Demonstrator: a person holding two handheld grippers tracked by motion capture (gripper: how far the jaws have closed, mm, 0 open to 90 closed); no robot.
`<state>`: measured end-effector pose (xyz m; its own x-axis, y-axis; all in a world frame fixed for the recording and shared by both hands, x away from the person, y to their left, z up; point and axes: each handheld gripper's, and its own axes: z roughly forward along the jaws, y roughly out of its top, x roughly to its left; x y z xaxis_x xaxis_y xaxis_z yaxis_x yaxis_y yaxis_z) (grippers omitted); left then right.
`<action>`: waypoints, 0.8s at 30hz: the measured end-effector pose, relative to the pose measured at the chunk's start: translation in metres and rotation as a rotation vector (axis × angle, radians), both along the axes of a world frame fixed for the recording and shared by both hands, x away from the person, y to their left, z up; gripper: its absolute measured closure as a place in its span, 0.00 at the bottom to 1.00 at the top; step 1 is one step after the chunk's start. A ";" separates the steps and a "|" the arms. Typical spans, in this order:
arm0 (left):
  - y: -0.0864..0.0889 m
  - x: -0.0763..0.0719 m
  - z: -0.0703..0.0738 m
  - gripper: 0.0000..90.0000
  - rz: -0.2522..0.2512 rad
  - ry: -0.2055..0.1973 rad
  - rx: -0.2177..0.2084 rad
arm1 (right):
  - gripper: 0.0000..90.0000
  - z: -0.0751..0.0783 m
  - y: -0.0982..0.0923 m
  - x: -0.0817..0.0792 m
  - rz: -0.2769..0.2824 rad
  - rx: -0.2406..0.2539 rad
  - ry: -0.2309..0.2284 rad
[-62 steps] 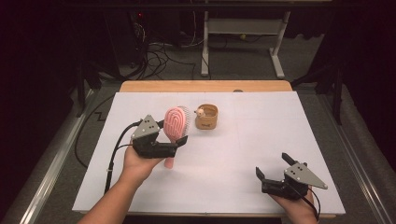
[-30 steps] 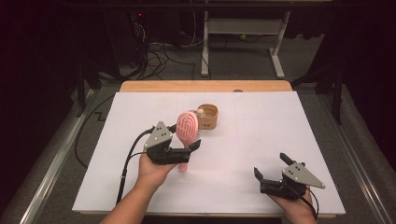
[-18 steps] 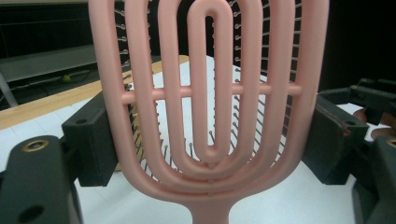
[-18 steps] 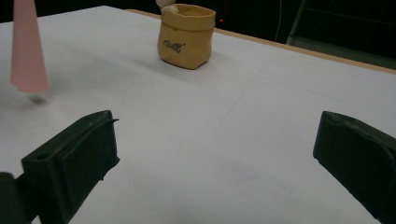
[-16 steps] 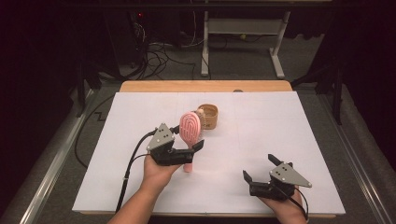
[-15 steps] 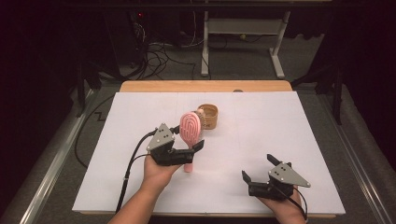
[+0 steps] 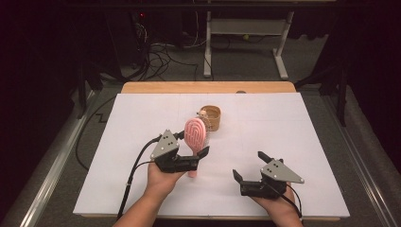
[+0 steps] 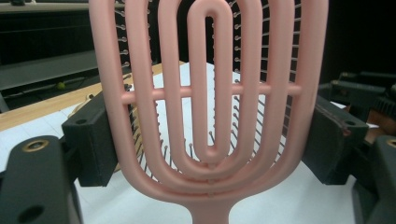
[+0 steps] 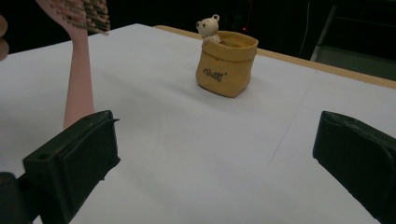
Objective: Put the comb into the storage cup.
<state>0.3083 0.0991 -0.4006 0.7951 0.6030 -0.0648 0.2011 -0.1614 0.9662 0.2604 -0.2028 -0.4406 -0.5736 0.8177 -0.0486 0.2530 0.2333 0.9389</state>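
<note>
While the left tool [image 7: 189, 158] stays clamped on the head of the pink vented hairbrush [image 7: 196, 137], the brush stands upright with its handle end at or just above the white worktop [image 7: 293, 127]. Seen from the left tool's camera, both black pads press against the outer rim of the brush head [image 8: 205, 93], bristles facing away. Just behind the brush sits a small tan sack-shaped pot [image 7: 211, 117] with a little bear figure [image 9: 208, 27] peeking over its rim. Nearer the front edge, the right tool [image 7: 250, 169] has shifted toward the brush; its jaws stand wide apart and hold nothing, with the pot and the brush handle [image 9: 78, 84] ahead of them.
</note>
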 end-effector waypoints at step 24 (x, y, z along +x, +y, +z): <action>-0.005 -0.010 -0.001 0.21 0.018 -0.028 0.005 | 0.03 0.065 0.023 0.004 0.076 0.123 -0.102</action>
<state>0.2985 0.0936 -0.4017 0.7856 0.6174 -0.0395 0.1769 -0.1631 0.9706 0.2645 -0.1796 -0.3757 -0.6314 0.7753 -0.0123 0.1408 0.1302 0.9814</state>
